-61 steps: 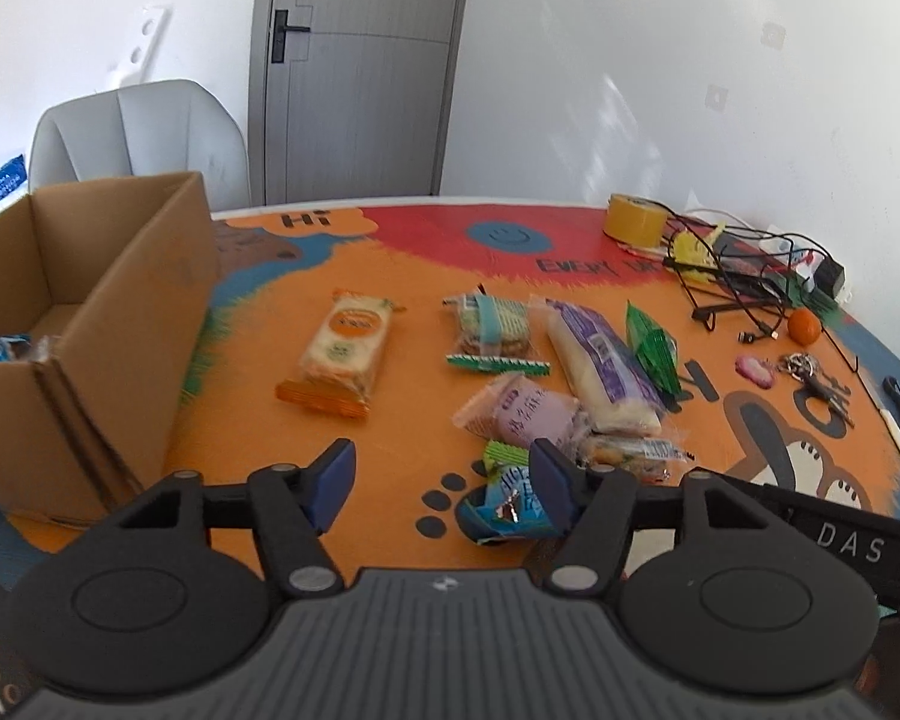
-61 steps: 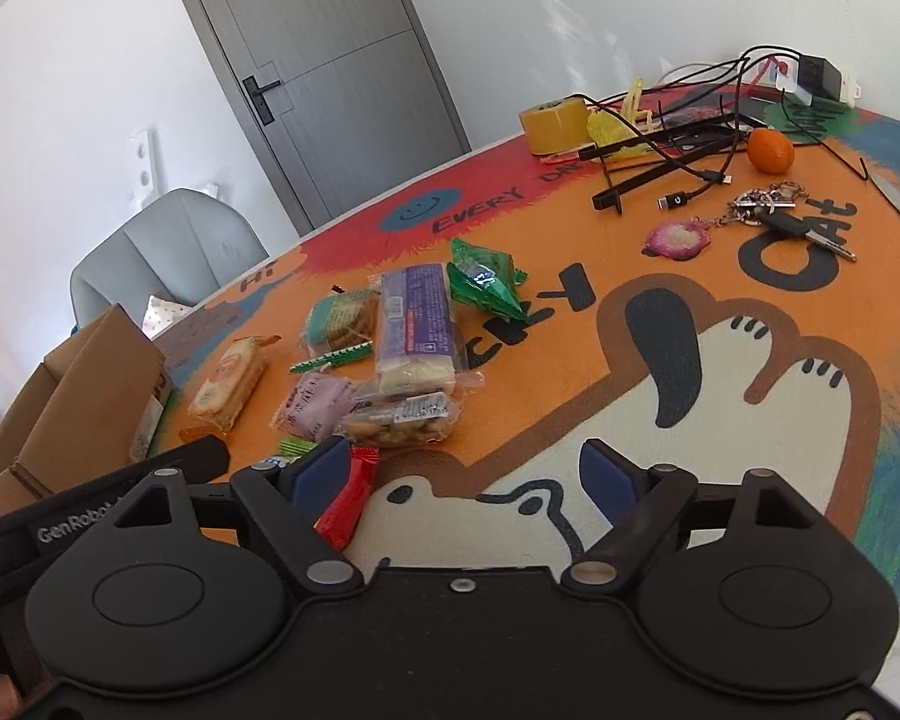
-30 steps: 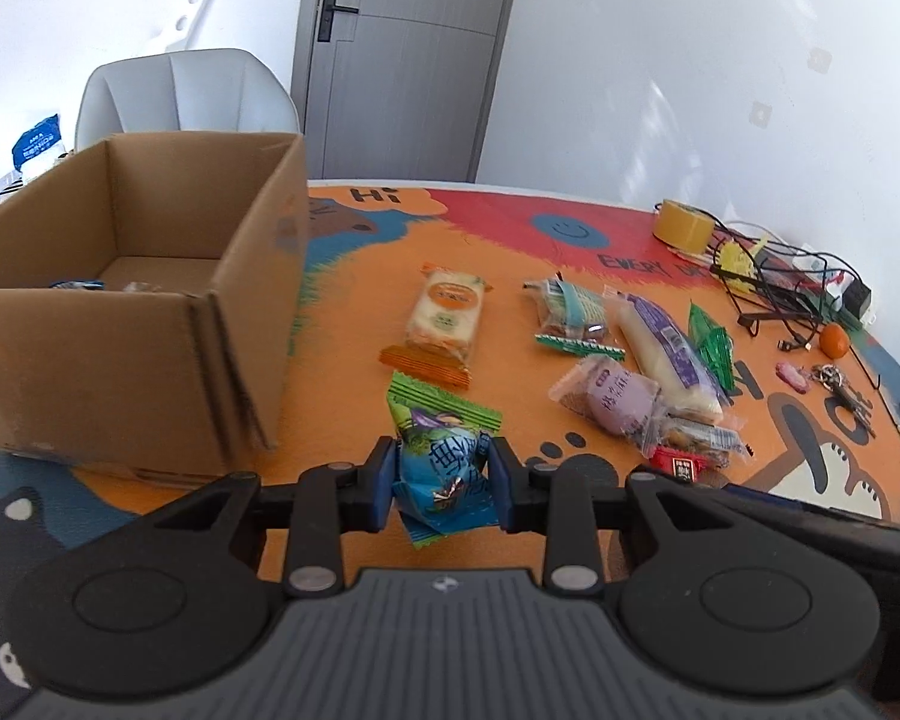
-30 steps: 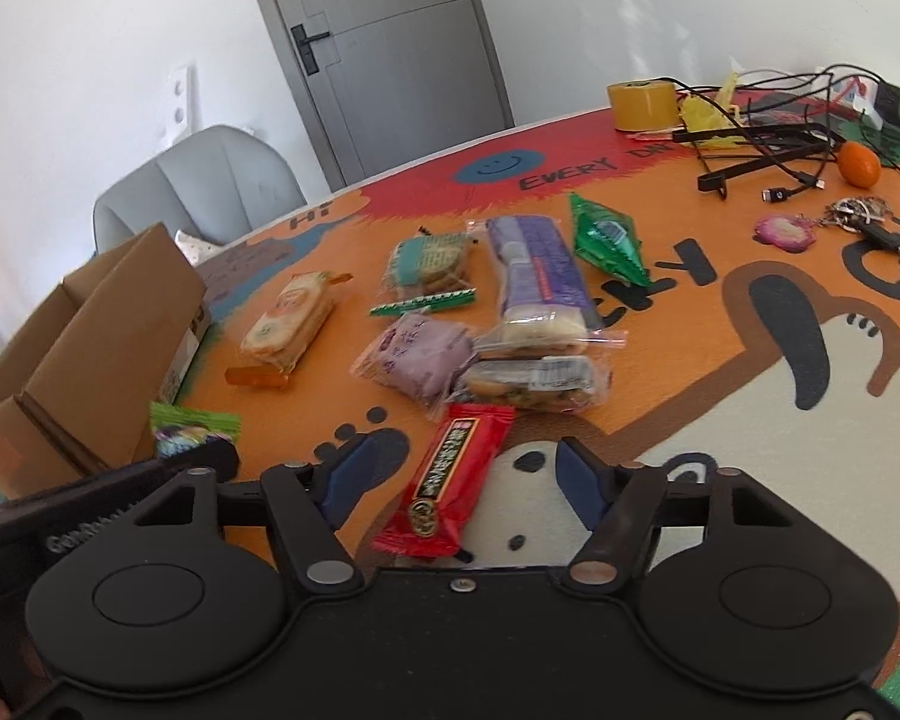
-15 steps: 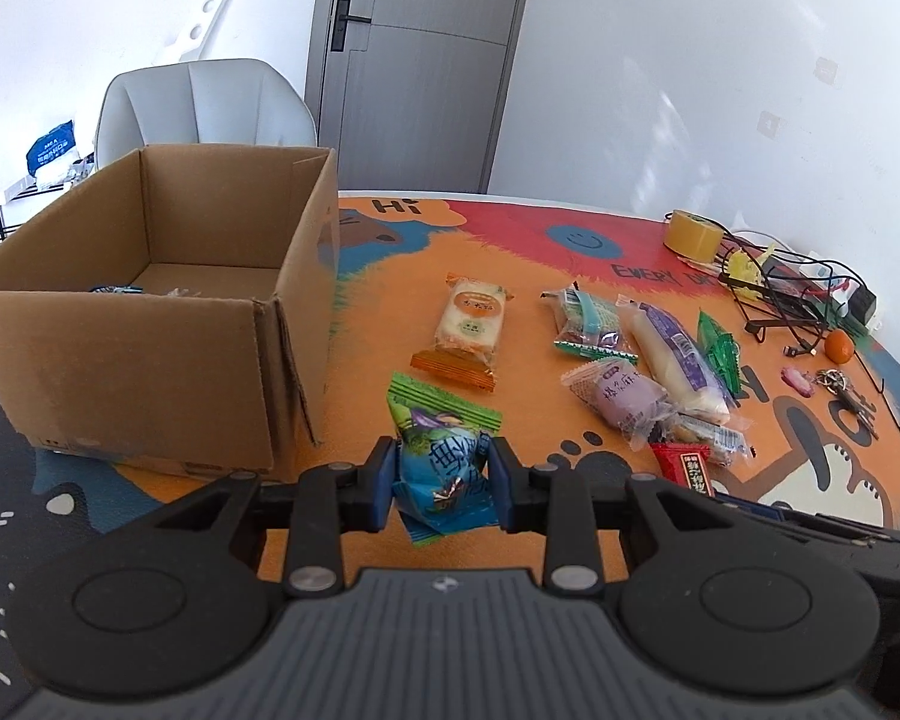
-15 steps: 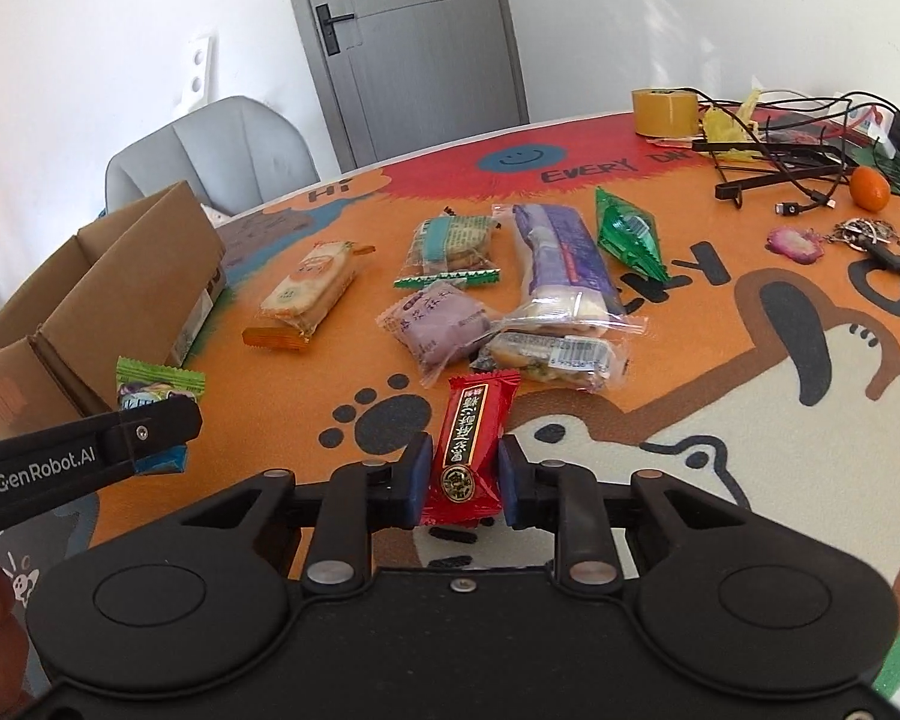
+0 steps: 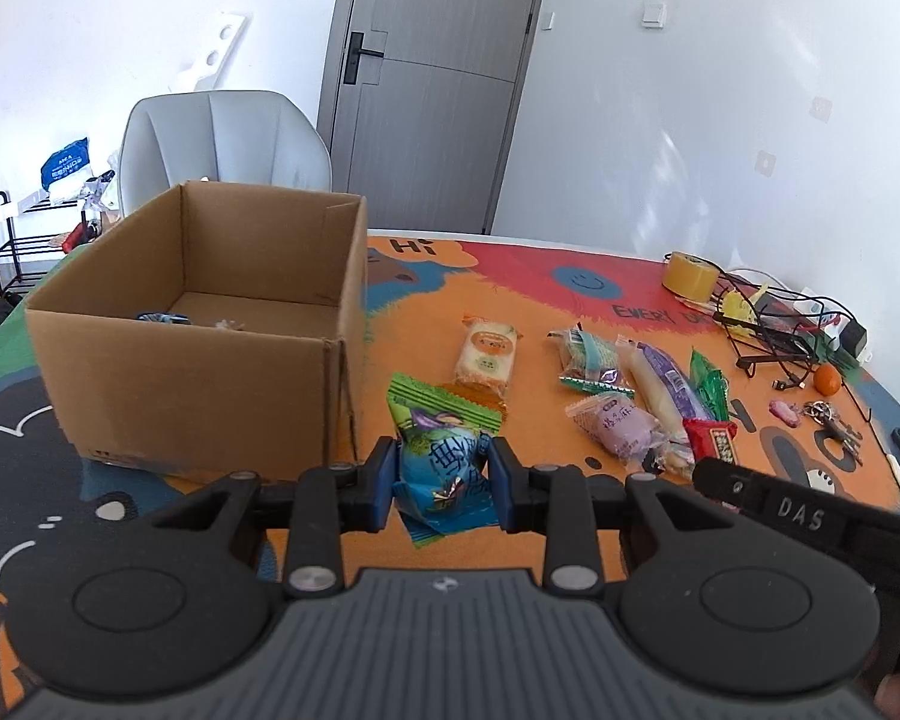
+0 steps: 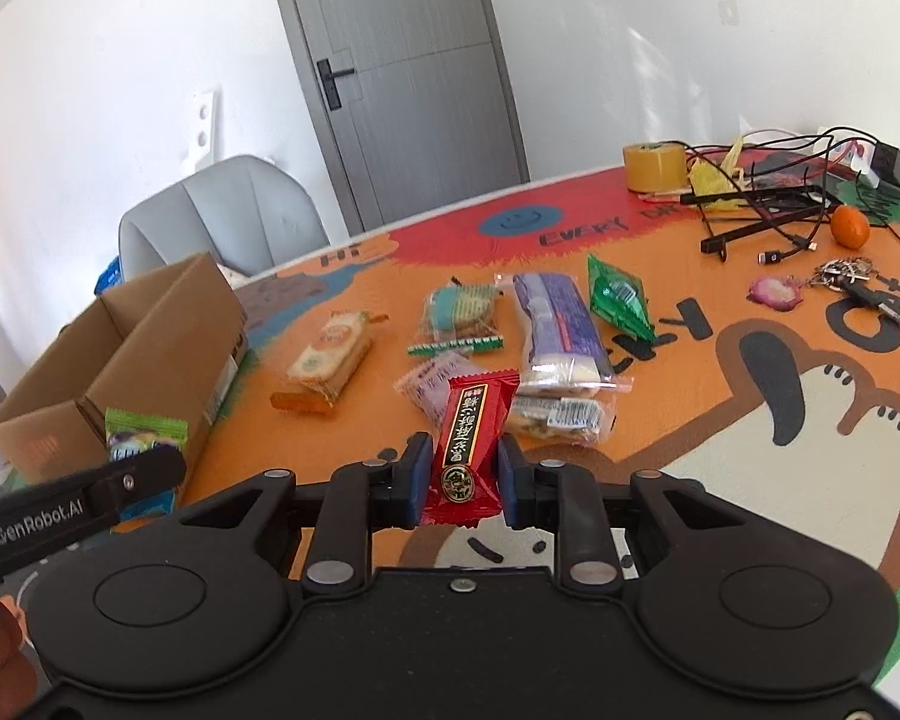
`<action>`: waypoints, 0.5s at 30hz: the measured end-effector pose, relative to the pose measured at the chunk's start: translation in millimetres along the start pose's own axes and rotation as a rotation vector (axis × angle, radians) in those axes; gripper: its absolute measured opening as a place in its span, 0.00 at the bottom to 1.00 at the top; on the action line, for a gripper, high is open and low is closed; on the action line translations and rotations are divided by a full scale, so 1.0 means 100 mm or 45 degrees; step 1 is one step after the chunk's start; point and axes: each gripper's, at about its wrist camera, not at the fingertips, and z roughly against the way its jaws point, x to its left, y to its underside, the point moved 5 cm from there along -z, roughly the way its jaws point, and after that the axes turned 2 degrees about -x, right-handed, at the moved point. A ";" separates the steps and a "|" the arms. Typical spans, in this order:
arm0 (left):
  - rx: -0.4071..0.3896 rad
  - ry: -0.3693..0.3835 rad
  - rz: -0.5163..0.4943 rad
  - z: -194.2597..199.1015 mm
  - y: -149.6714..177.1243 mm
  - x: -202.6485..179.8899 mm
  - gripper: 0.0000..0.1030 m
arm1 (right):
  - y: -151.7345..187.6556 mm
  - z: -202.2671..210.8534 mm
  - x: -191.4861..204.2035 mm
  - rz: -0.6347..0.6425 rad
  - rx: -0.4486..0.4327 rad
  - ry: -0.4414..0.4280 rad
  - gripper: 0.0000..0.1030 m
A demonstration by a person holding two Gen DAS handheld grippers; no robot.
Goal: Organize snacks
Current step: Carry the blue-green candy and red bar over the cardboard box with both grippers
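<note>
Carrying snacks boxward — left gripper (image 7: 442, 476) clamps the blue-green packet (image 7: 441, 462), right gripper (image 8: 457, 476) the red bar (image 8: 469, 441). Next, I judge: clear the cardboard box (image 7: 198, 384) wall at left, release.

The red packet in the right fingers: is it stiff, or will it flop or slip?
The red packet probably holds its shape: it stands upright above the right gripper without drooping. Its glossy wrapper may be slippery. It is likely light, since a pinch near its lower end carries it.
</note>
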 end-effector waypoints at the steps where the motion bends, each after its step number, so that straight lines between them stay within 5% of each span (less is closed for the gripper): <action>1: -0.004 -0.001 0.000 0.02 -0.01 0.01 0.30 | -0.01 0.02 0.02 0.003 -0.007 -0.006 0.24; 15: -0.111 -0.040 0.059 0.25 -0.27 0.23 0.30 | -0.14 0.03 0.33 0.036 -0.044 -0.083 0.24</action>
